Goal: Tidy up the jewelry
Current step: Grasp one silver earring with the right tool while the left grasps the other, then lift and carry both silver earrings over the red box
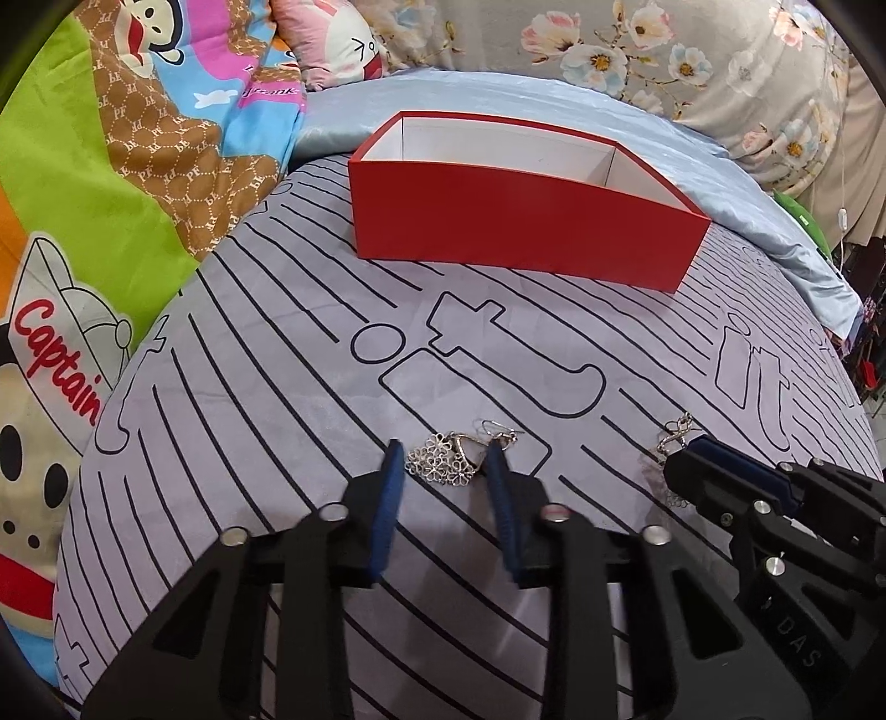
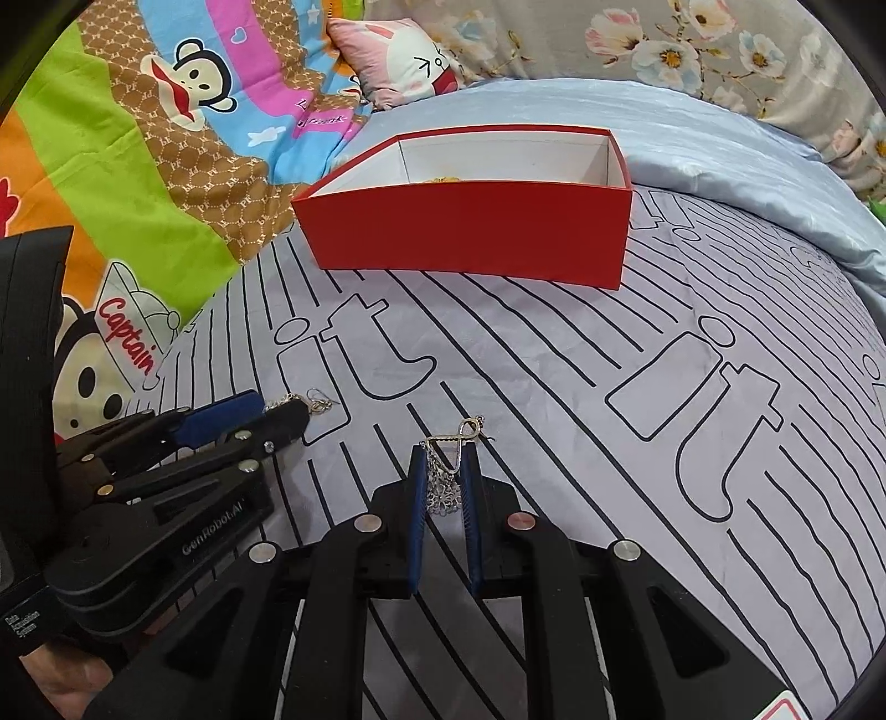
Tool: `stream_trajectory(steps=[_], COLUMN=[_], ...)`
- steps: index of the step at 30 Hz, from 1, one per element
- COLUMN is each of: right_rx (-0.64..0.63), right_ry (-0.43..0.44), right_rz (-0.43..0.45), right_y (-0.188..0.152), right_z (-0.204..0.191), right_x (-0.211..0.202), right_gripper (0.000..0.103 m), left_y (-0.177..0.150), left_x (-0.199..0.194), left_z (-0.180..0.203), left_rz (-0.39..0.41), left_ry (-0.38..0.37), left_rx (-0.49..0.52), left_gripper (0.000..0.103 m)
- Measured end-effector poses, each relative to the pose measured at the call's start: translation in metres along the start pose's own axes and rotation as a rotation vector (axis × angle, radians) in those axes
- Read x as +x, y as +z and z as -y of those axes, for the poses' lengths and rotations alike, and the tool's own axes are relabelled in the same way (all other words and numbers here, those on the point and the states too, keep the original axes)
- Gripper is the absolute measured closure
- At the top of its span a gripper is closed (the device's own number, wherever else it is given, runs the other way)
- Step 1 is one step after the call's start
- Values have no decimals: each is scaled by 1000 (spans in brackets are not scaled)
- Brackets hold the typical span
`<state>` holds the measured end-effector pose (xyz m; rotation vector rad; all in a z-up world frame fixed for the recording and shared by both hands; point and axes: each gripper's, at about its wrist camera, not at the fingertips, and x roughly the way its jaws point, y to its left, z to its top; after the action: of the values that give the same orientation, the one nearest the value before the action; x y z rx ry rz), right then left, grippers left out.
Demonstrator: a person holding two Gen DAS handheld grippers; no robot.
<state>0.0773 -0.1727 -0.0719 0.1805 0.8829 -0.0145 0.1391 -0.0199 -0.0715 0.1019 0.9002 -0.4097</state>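
Observation:
A silver flower earring (image 1: pixel 446 457) lies on the striped bedspread between the blue fingers of my left gripper (image 1: pixel 443 457), which is open around it and does not pinch it. A second silver flower earring (image 2: pixel 446 482) lies between the fingers of my right gripper (image 2: pixel 446 459), whose jaws stand narrow on either side of it; a small gap shows. The right gripper also shows in the left wrist view (image 1: pixel 686 448), the left gripper in the right wrist view (image 2: pixel 282 407). A red box (image 1: pixel 520 221) with a white inside stands open beyond; something gold (image 2: pixel 443 179) peeks over its rim.
The lilac striped bedspread (image 1: pixel 277 387) covers the bed. A colourful cartoon quilt (image 1: pixel 111 166) lies at the left. A pale blue satin sheet (image 2: pixel 692 138) and floral bedding (image 1: pixel 664 50) lie behind the box (image 2: pixel 470 232). A pink cartoon pillow (image 2: pixel 398 61) sits at the back.

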Motion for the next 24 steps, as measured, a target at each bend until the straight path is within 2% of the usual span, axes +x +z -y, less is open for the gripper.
stream_trajectory(steps=[2,4,13,24], right_rx=[3,4,14,18], right_ry=[2,2,8,31], right_rz=[-1,0,25,108], right_y=[0,0,4,32], right_z=[1,1,4,9], right_x=[0,0,-11,-42], right_gripper=[92,92,92,92], left_y=[1,1,3,31], left_x=[0,0,-10,-50], left_z=[0,0,3,14], left_rz=[-1,-4,-1,78], left_ry=[-10,-25,-80,-124], left_rx=[-4,-6,-27,-5], left_gripper=[87,91,91,92])
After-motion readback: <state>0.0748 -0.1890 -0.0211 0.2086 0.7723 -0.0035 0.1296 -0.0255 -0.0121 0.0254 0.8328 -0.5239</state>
